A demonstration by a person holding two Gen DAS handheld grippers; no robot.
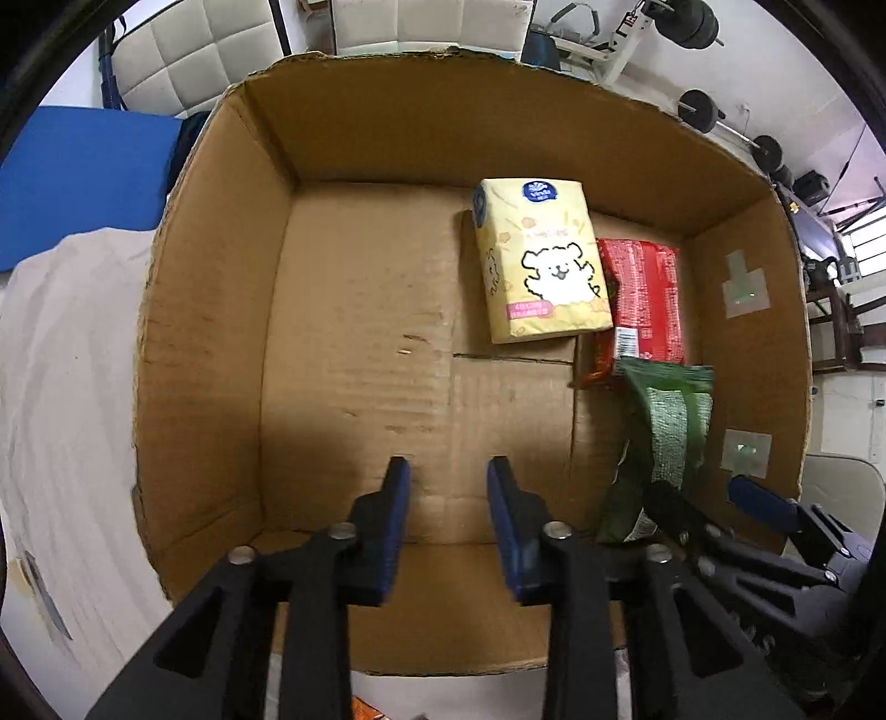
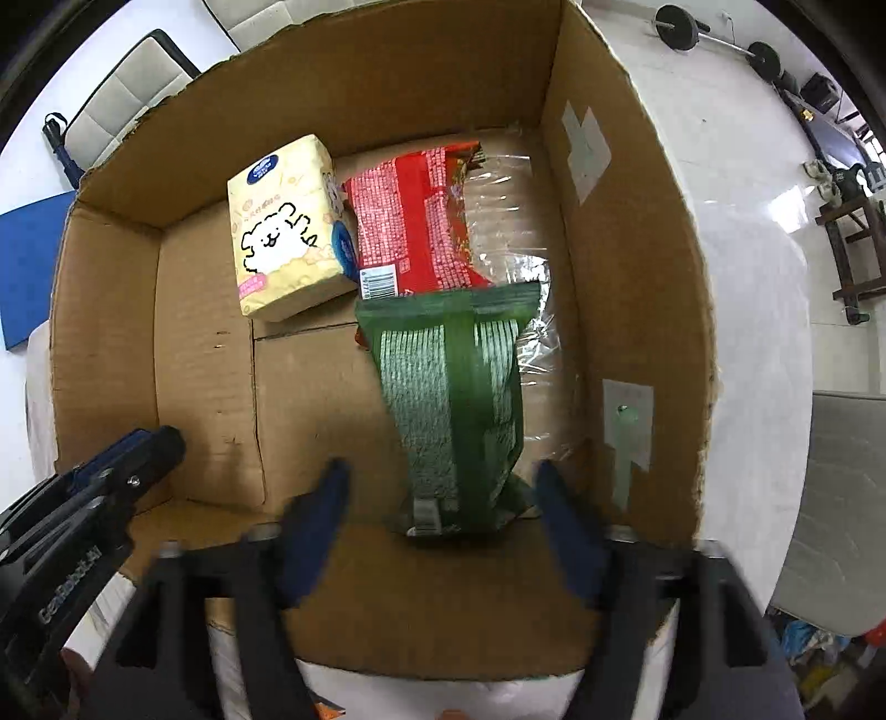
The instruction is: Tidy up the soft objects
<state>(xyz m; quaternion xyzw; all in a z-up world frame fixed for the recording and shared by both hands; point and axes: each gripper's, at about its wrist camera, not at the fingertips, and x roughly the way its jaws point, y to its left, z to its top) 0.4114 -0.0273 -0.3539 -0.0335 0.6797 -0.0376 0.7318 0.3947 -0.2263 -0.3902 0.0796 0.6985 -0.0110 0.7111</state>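
An open cardboard box (image 1: 354, 138) (image 2: 620, 277) holds a yellow tissue pack (image 1: 540, 260) (image 2: 285, 227), a red snack packet (image 1: 645, 299) (image 2: 415, 221) and a green snack packet (image 1: 664, 437) (image 2: 459, 410). My left gripper (image 1: 448, 471) is open and empty over the box's near floor. My right gripper (image 2: 443, 476) is open, its fingers either side of the green packet's near end, not gripping it. The right gripper also shows in the left wrist view (image 1: 714, 498), and the left gripper in the right wrist view (image 2: 138, 448).
The box rests on a white cloth (image 1: 66, 387). A blue mat (image 1: 83, 177) lies at the far left. Padded white chairs (image 1: 183, 50) and barbell weights (image 2: 714, 39) stand beyond the box. Clear plastic wrap (image 2: 520, 221) lies under the packets.
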